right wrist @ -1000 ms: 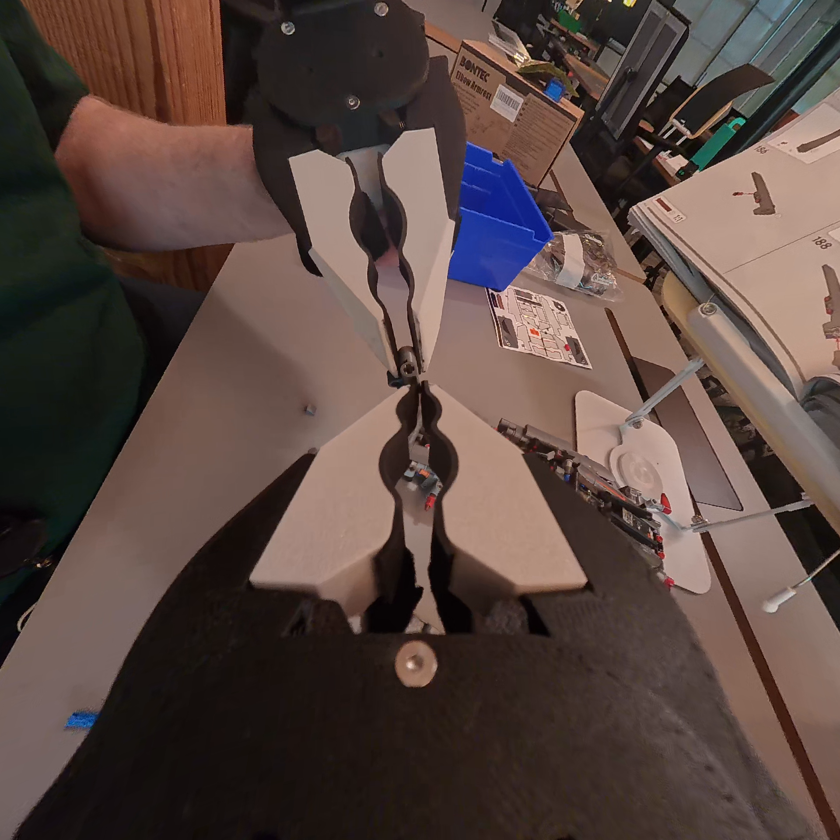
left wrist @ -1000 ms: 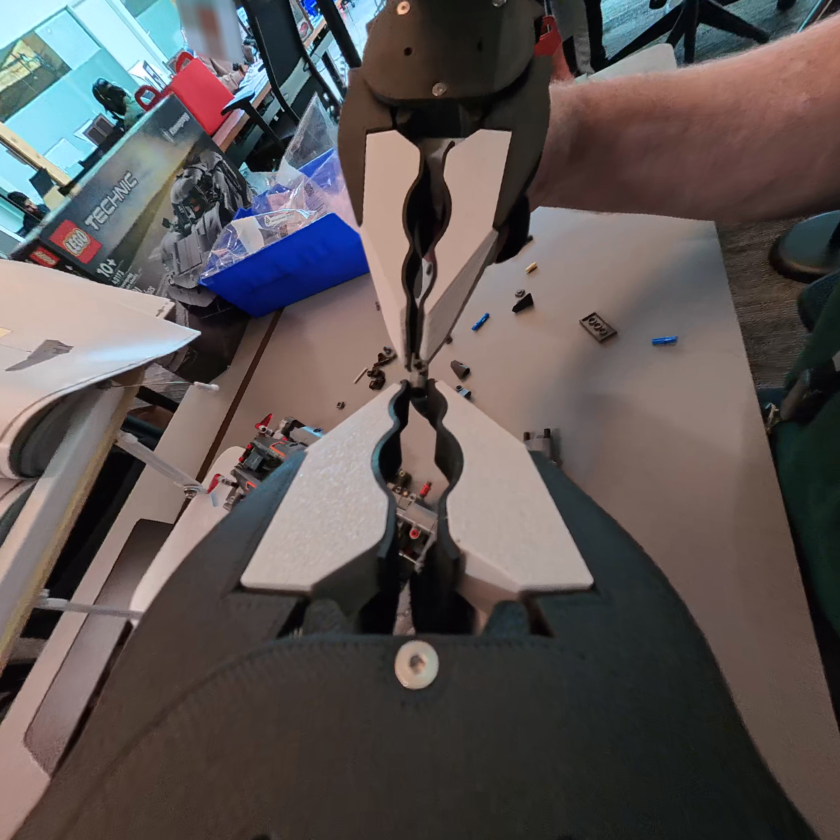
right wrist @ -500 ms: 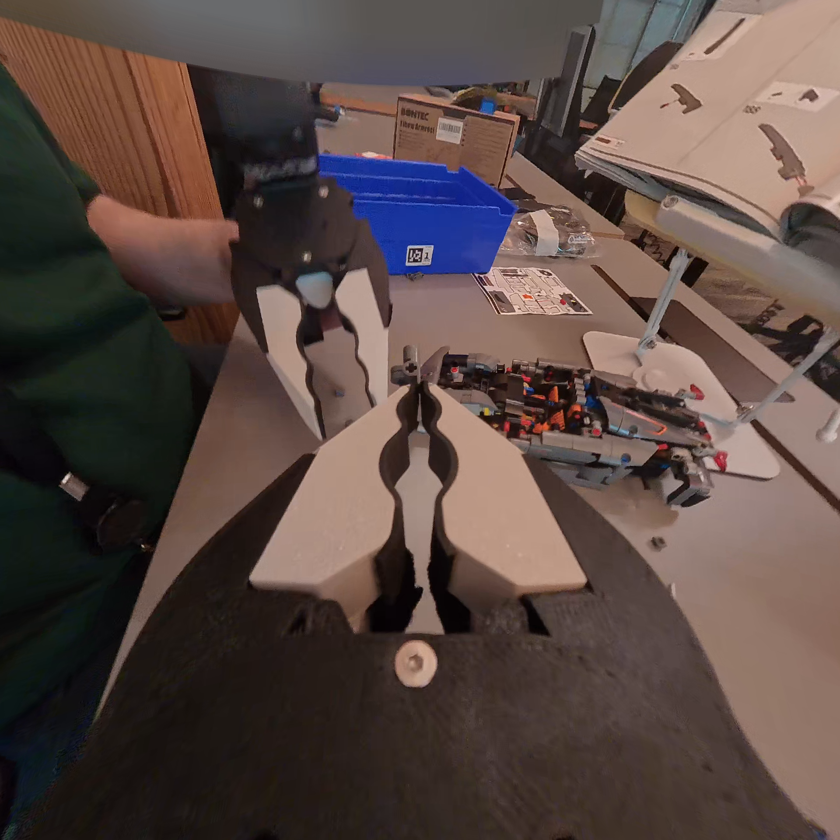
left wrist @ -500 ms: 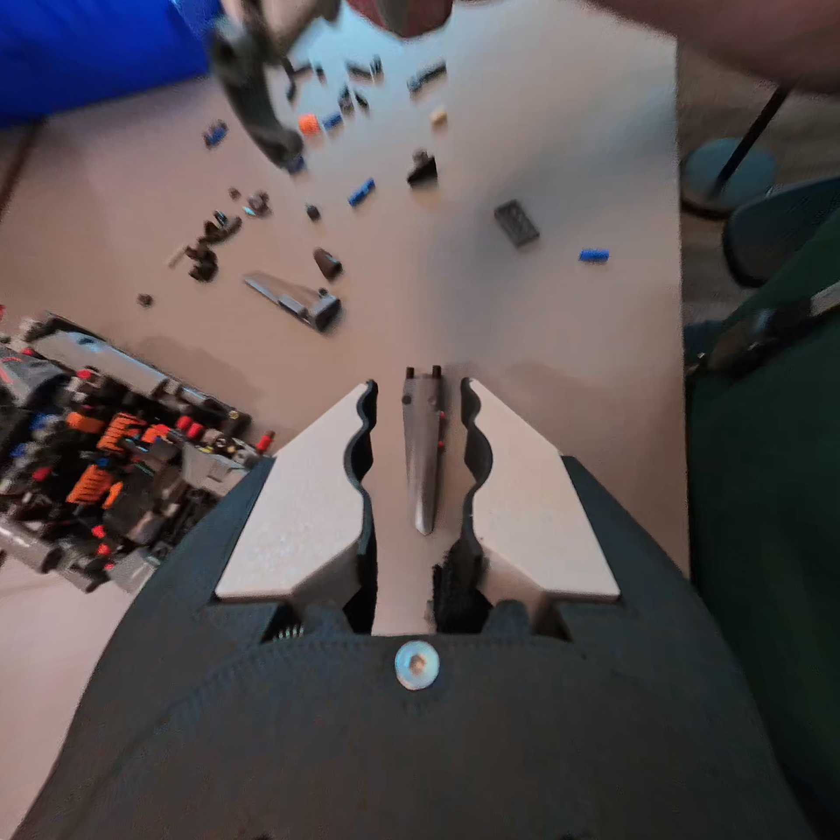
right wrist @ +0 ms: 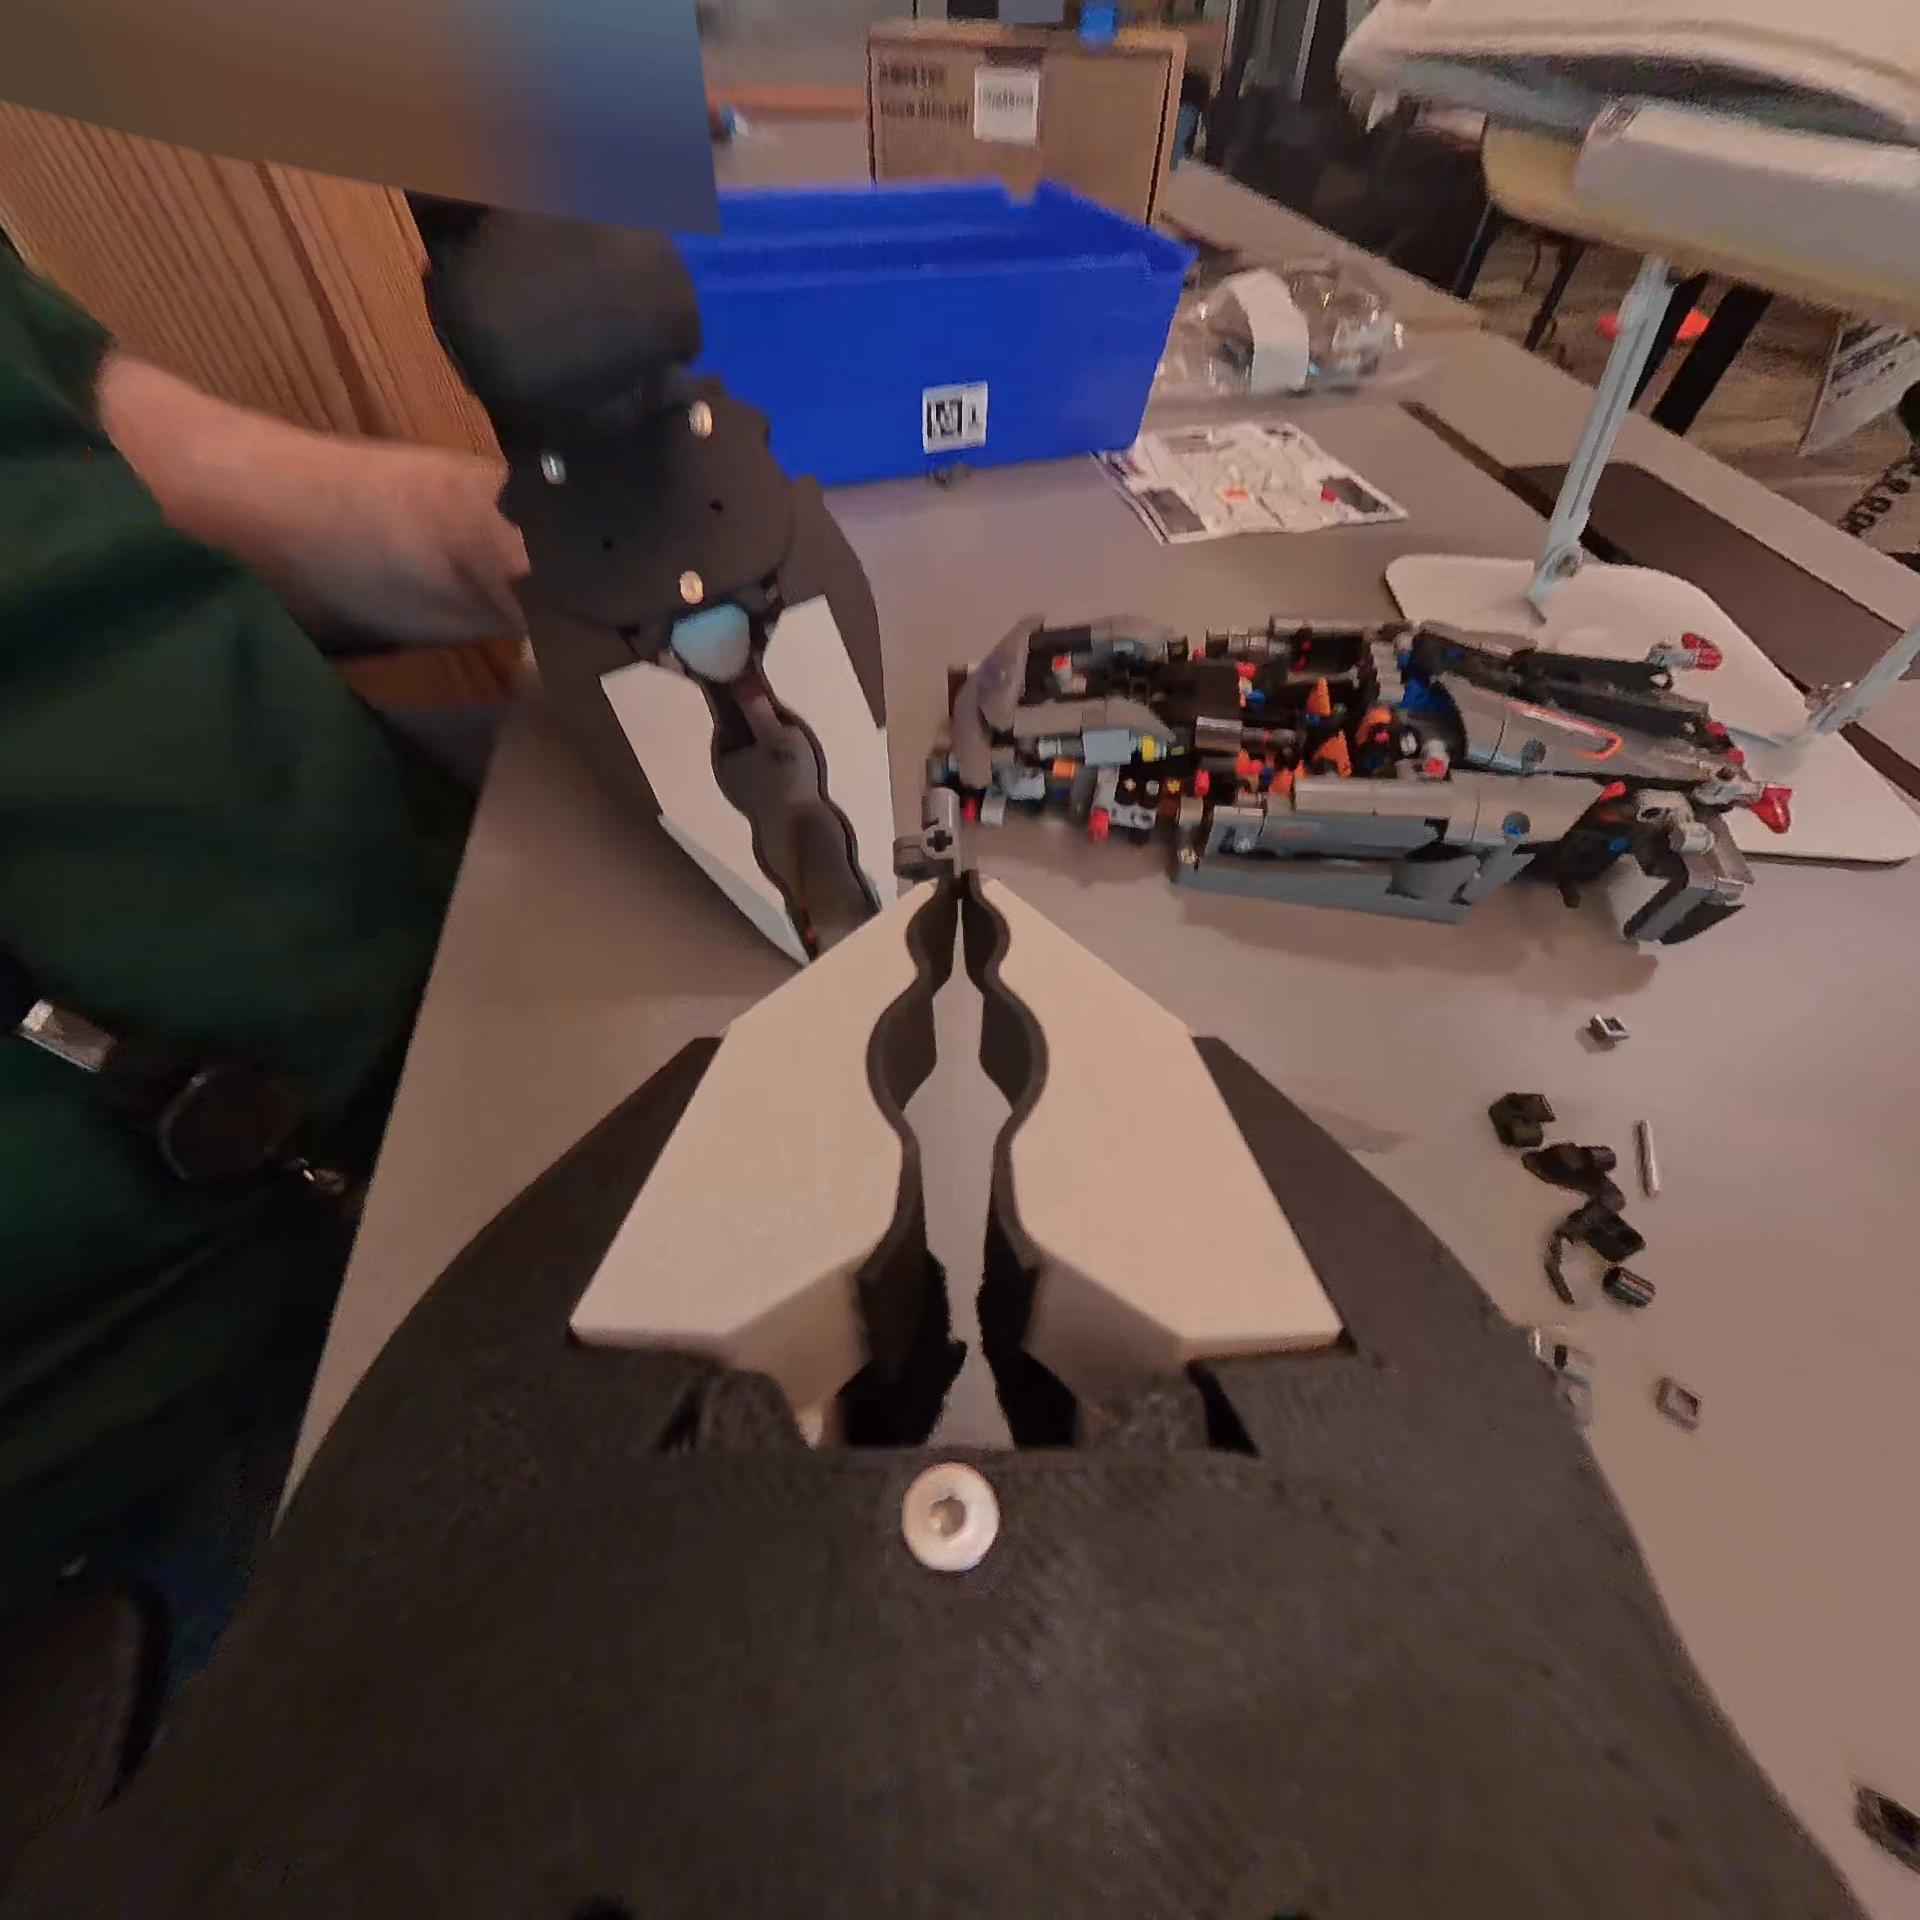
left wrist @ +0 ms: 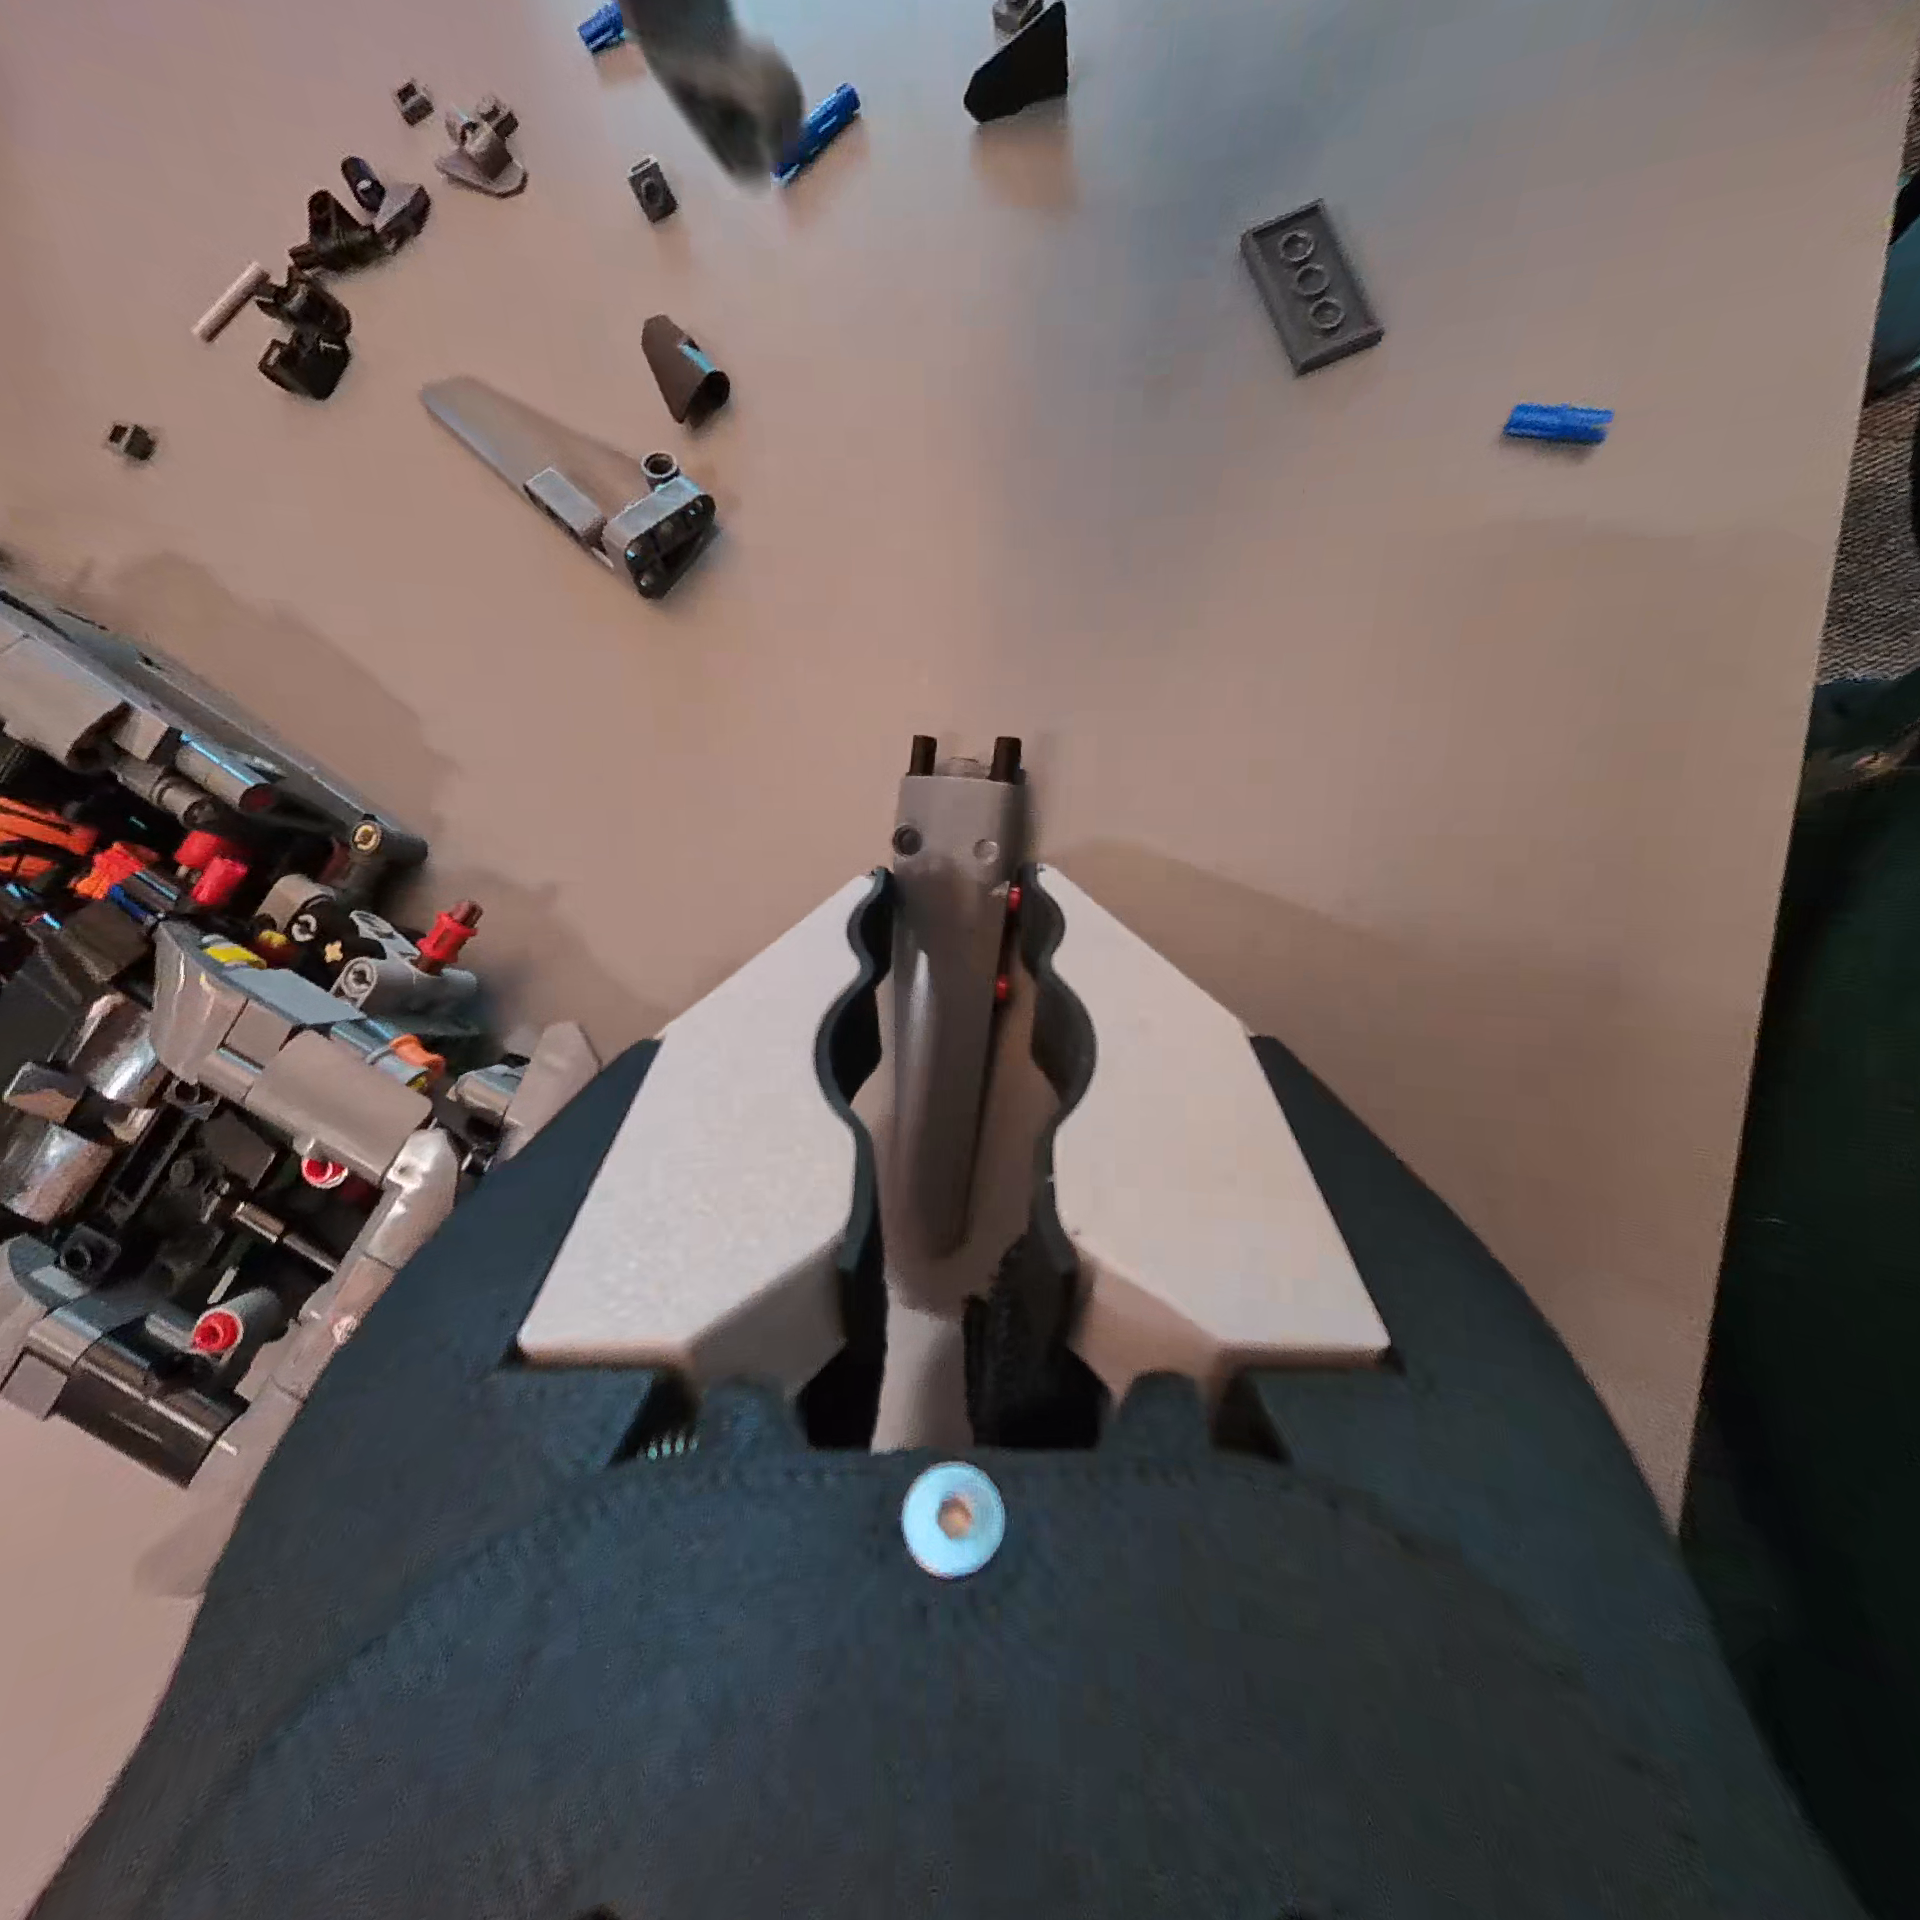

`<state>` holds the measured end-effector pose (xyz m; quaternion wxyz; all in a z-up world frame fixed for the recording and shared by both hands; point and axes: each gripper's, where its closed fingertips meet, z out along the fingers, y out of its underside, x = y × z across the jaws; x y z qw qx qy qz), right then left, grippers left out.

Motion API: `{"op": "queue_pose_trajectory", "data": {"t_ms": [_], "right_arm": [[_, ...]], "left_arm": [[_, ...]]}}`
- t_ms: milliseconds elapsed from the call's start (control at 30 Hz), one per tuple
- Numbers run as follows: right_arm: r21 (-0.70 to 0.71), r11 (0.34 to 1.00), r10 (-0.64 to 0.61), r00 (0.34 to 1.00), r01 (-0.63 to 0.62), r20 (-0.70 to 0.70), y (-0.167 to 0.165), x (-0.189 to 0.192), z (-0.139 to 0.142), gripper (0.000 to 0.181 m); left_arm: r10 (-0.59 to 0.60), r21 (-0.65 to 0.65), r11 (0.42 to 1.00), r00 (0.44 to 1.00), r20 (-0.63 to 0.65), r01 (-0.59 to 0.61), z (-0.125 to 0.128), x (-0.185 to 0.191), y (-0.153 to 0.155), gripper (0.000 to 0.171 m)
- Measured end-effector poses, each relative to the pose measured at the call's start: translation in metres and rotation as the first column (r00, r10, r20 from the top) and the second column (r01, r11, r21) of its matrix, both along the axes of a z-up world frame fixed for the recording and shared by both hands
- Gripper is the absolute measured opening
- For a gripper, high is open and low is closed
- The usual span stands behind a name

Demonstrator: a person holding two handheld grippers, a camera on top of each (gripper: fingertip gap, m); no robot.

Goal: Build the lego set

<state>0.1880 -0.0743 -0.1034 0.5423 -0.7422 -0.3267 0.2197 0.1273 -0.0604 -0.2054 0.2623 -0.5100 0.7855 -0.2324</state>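
While both tools are over the table, each has something between its fingers.

Left gripper [left wrist: 957, 894]: jaws narrow, closed on a long grey tapered lego panel [left wrist: 948, 997] that lies lengthwise between the fingers; its far end, with two black pins, sticks out past the tips, and small red pins show along its right edge.

Right gripper [right wrist: 957, 883]: jaws nearly together, pinching a small grey connector [right wrist: 932, 844] at the very tips, so the piece stands out beyond them.

Between the tools: in the right wrist view the left gripper is at the left, tilted down toward the table, held by a hand [right wrist: 416, 551]; its tips are just beside the right gripper's tips.

Main model: the partly built lego vehicle [right wrist: 1351, 769], grey and black with orange, red and blue parts, lies on the table [left wrist: 1247, 644], to the right of the connector in the right wrist view and near left in the left wrist view.

Loose pieces: far from the left gripper lie a second grey tapered panel [left wrist: 561, 488], a dark grey plate [left wrist: 1311, 285], a blue pin [left wrist: 1556, 423] and several small black parts [left wrist: 312, 301].

Far side: a blue bin [right wrist: 935, 322], a printed sheet [right wrist: 1247, 494] and a white stand base [right wrist: 1621, 675].
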Motion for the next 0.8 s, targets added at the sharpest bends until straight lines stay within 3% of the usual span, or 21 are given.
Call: {"op": "queue_pose_trajectory", "data": {"t_ms": [100,233,433,567,800], "right_arm": [[-0.024,1.000,0.005,0.992,-0.002,0.126,-0.002,-0.003,-0.021,0.000],[-0.032,0.999,0.033,0.976,-0.027,0.216,-0.007,-0.013,-0.038,0.000],[-0.070,0.992,0.123,0.955,-0.108,0.271,-0.015,-0.038,-0.059,0.000],[-0.101,0.988,0.148,0.926,-0.120,0.346,-0.016,-0.043,-0.076,0.000],[-0.060,0.984,0.176,0.901,-0.166,0.397,-0.017,-0.048,-0.075,0.000]], "left_arm": [[0.003,-0.032,0.999,1.000,-0.020,-0.004,0.000,-0.001,-0.001,0.022],[-0.025,-0.169,0.986,0.997,-0.078,0.012,0.002,-0.007,-0.007,0.022],[-0.106,-0.402,0.916,0.969,-0.224,0.007,0.005,-0.023,-0.021,0.022],[-0.128,-0.431,0.902,0.958,-0.256,0.005,0.006,-0.024,-0.020,0.022],[-0.228,-0.506,0.861,0.923,-0.311,0.042,0.006,-0.029,-0.033,0.022]]}}
